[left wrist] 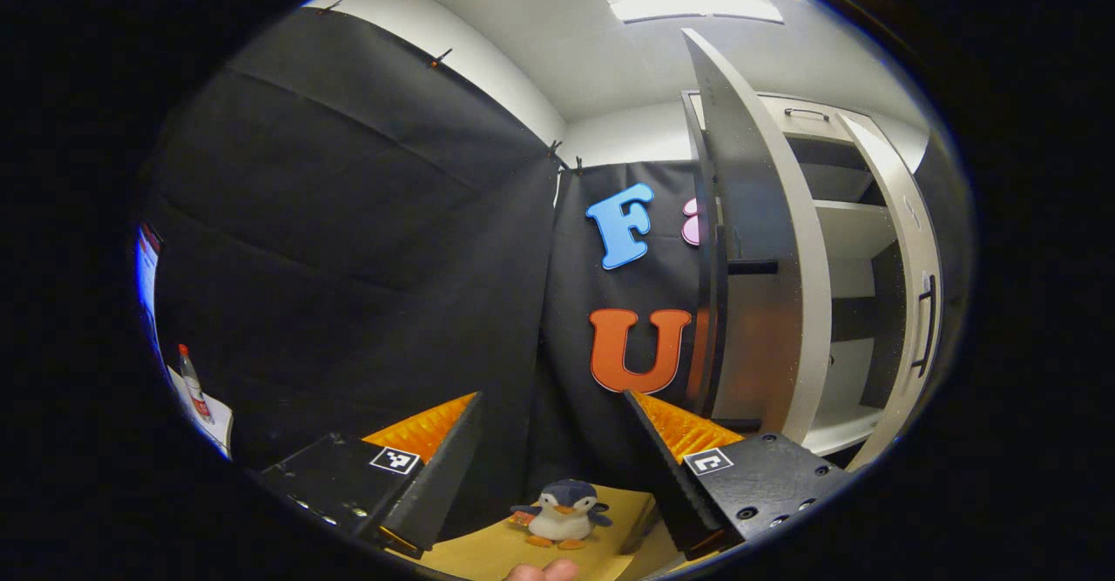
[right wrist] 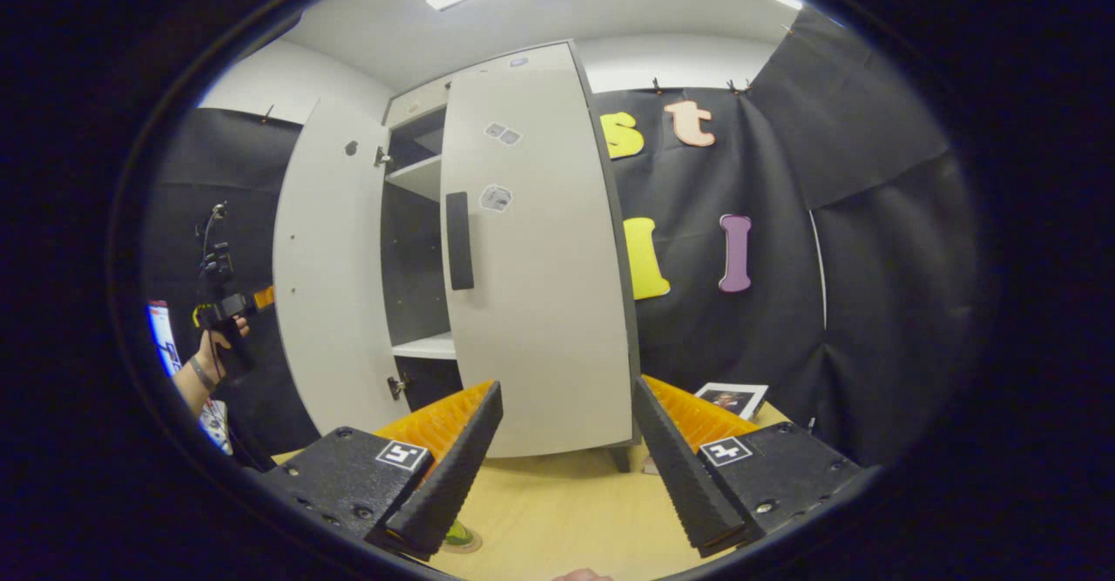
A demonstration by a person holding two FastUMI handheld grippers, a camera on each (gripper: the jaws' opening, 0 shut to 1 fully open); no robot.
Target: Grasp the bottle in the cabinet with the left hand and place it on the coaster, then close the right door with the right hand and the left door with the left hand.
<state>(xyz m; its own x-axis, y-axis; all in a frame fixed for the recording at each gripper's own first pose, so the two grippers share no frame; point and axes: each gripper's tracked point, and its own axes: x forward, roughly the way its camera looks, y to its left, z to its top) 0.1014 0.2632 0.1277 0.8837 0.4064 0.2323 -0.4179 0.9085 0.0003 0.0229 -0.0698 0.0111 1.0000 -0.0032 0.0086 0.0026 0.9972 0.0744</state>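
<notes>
The white cabinet (right wrist: 414, 102) stands on the wooden table with both doors open. Its left door (right wrist: 331, 267) swings wide, and its right door (right wrist: 531, 259), with a dark handle (right wrist: 459, 241), stands ajar just beyond my open right gripper (right wrist: 568, 389). My left gripper (left wrist: 551, 402) is open and holds nothing, left of the cabinet, where the left door (left wrist: 758, 241) stands edge-on. A hand holds that gripper (right wrist: 228, 307) far left in the right gripper view. The shelves (left wrist: 849, 224) that I can see are bare. A small bottle (left wrist: 190, 381) stands at the far left edge. A green thing (right wrist: 457, 536) lies under my right gripper's finger.
A penguin plush (left wrist: 562, 511) sits on the table (left wrist: 488, 550) below the left gripper. A framed photo (right wrist: 732, 398) leans at the booth wall right of the cabinet. Black cloth walls close the booth behind and to both sides.
</notes>
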